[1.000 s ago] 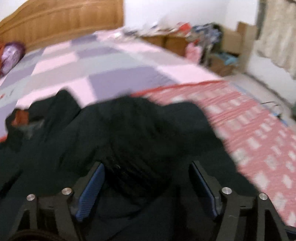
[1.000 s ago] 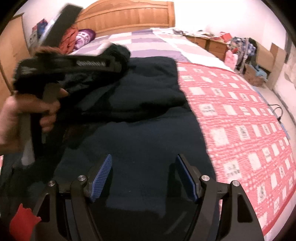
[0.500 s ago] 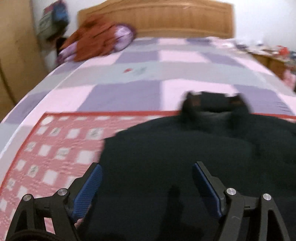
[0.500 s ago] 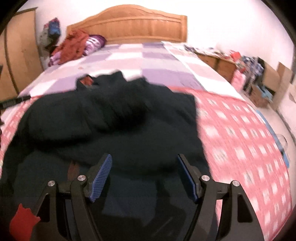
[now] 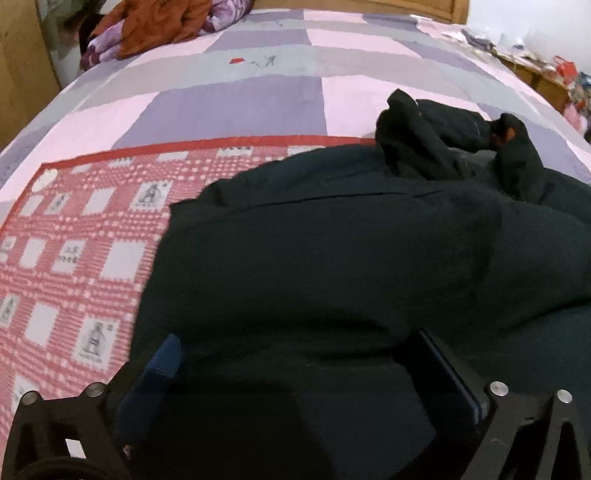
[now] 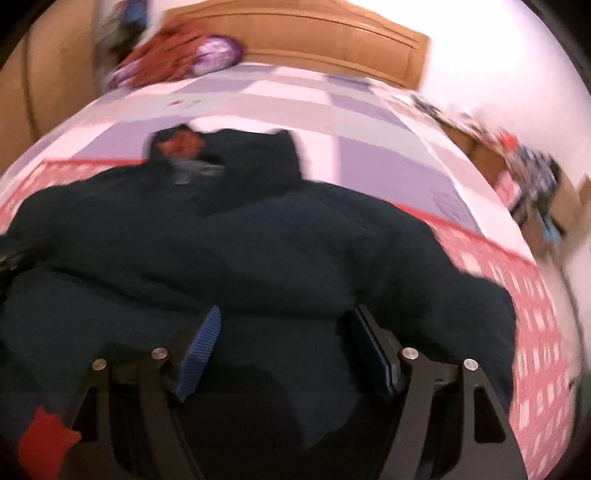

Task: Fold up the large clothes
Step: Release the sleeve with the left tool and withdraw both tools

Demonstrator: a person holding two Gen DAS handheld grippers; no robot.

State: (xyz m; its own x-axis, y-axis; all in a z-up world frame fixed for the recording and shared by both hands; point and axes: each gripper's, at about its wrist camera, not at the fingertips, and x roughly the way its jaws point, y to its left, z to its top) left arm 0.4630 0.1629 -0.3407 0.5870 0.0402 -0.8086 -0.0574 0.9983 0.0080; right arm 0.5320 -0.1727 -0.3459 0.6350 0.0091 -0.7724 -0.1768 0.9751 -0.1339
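Dark jacket (image 5: 351, 258) spread on bed, both grippers low over its near part.

Left gripper (image 5: 303, 369) and right gripper (image 6: 286, 350): jaws wide apart, nothing held, dark cloth between the pads. Jacket lies on red checked blanket (image 5: 74, 240), collar (image 5: 443, 140) at far end over purple-pink quilt (image 5: 240, 99). Orange clothing pile (image 5: 159, 22) far left by the headboard (image 6: 314, 40). Right view motion-blurred; right-side clutter indistinct.

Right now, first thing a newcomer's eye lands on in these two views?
The big dark jacket, a puffy mound filling the middle of both views, collar end toward the headboard. It lies on a red-and-white patterned blanket spread over the pink and purple checked bedspread. Both the left gripper and right gripper sit low over it, blue-padded fingers spread wide and holding nothing.
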